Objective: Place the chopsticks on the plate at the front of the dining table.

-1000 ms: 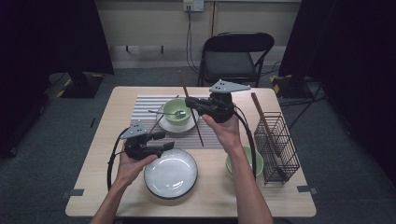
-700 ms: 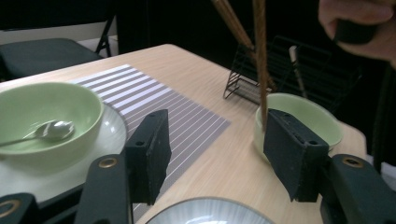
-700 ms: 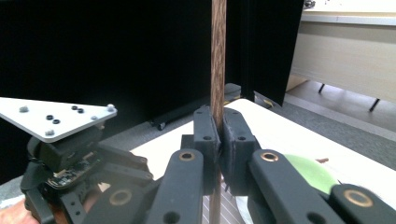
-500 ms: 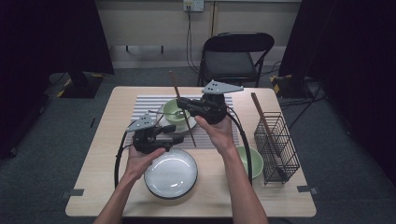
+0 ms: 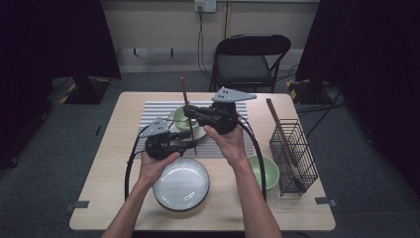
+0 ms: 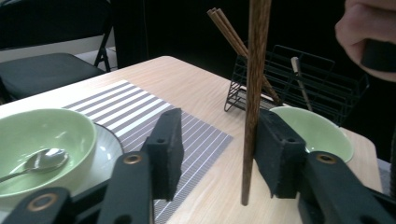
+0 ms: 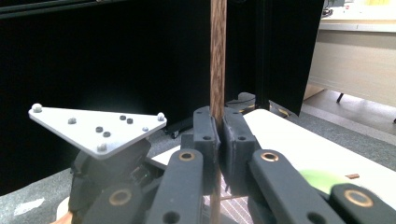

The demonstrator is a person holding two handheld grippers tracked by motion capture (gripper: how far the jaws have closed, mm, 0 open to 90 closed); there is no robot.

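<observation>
A dark wooden chopstick (image 5: 188,116) stands upright over the striped placemat (image 5: 158,111). My right gripper (image 5: 190,113) is shut on its middle; in the right gripper view the pads press the chopstick (image 7: 217,56) from both sides at the right gripper (image 7: 218,130). My left gripper (image 5: 192,144) reaches in from the left, level with the stick's lower end. Its jaws have just been closing. In the left gripper view the chopstick (image 6: 252,93) hangs between the jaws of the left gripper (image 6: 217,140), close against the right-hand pad, with a wide gap to the other pad.
A green bowl (image 5: 179,116) with a spoon (image 6: 42,161) sits on a saucer on the placemat. A white plate (image 5: 181,184) lies near the front edge. Another green bowl (image 5: 266,171) stands beside a black wire rack (image 5: 292,153) holding chopsticks.
My right gripper has carried the chopstick leftward over the bowl. My left gripper has moved right and away from the front edge, to the stick's lower end, and its jaws have narrowed.
</observation>
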